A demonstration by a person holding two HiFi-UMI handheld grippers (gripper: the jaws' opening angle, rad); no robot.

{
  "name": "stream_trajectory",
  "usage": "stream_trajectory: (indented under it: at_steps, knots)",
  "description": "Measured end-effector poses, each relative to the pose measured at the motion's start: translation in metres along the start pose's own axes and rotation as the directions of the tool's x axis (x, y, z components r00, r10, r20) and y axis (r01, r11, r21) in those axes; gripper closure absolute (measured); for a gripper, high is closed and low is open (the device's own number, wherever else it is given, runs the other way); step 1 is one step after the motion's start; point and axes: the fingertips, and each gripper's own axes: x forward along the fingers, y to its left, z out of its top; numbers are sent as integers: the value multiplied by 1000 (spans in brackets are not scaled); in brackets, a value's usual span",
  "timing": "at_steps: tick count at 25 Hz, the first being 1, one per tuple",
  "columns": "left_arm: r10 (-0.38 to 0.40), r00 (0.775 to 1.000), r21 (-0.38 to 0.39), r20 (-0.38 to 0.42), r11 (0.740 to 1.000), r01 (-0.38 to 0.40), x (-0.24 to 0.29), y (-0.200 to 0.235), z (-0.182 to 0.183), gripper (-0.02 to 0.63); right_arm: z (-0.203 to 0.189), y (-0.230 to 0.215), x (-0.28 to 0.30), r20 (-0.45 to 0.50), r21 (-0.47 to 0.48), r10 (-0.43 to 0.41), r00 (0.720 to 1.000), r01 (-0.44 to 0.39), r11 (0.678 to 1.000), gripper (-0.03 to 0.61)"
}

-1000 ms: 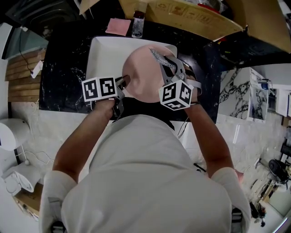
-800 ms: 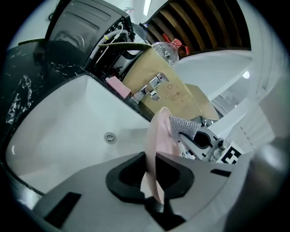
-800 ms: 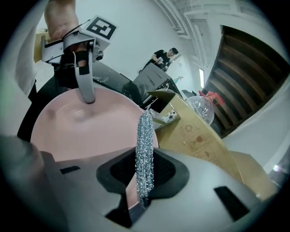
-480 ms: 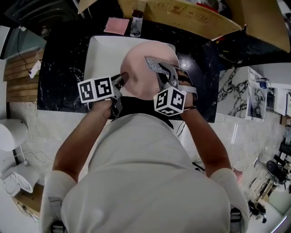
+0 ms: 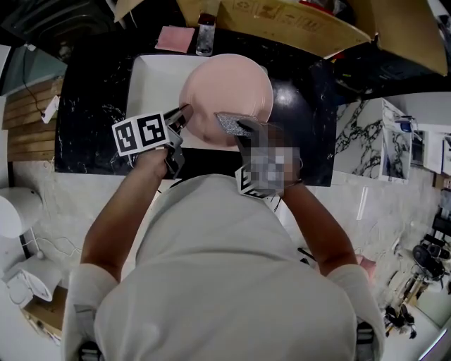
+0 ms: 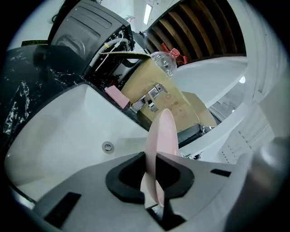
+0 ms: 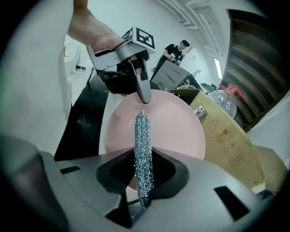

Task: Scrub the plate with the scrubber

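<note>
Plate [image 5: 225, 95]: pink and round, held up over the sink, its 3 o'clock side reaching above the bench; seen edge-on in the left gripper view [image 6: 161, 136].
Left tool [image 5: 184, 113]: clamped on the plate's rim at about 8 o'clock; its jaws have just been opening a little, with the rim pressed between the pads.
Right tool [image 5: 243, 127]: comes in from the plate's 5 o'clock, its jaws closed on the scrubber.
Scrubber [image 7: 142, 149]: silvery mesh strip, pinched at its near end, the far end stretched over the plate's face towards the left tool [image 7: 144, 97]; whether it touches the plate cannot be told.
Sink [image 5: 151, 77]: white basin under the plate, running out to its 9 o'clock; drain [image 6: 107, 146] in the floor.
Bench [image 5: 91, 99]: black marbled top around the sink.
Pink pad [image 5: 174, 39]: on the bench past the sink, at 11 o'clock.
Bottle [image 5: 204, 35]: clear, just beside the pad, near 12 o'clock.
Cardboard box [image 5: 296, 21]: beyond the bench, at 1 o'clock.
Person [image 7: 174, 50]: far back in dark clothes, in the right gripper view.
</note>
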Motion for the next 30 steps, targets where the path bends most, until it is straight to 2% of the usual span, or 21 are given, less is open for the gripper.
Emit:
stream_trajectory:
  at_steps: [2,4,10,15,21,30]
  knots:
    - [11,1000,13,-3,1000,-11,1,2,0,573,3,1,-4,10,21,33,999,-33,999,502]
    - [20,1000,18,-7,1000,-19,1,4,-3,578,6,-12,-9,26,53,14,1000,-15,998,502]
    - [11,1000,47,-26,999,-10,3,-5,-11,585,10,-88,-12,22,104,-183,983,180,978,502]
    - [5,999,62,-40,998,-3,3,-14,-19,580,8,-117,0,-31,68,-251,968,252,965,500]
    - [-10,1000,78,-18,997,11,-1,-18,-15,575,7,-82,9,-55,-31,-192,980,190,981,500]
    - [-14,1000,47,9,999,14,-5,-11,-6,574,10,-19,-2,-26,-86,-65,998,63,994,502]
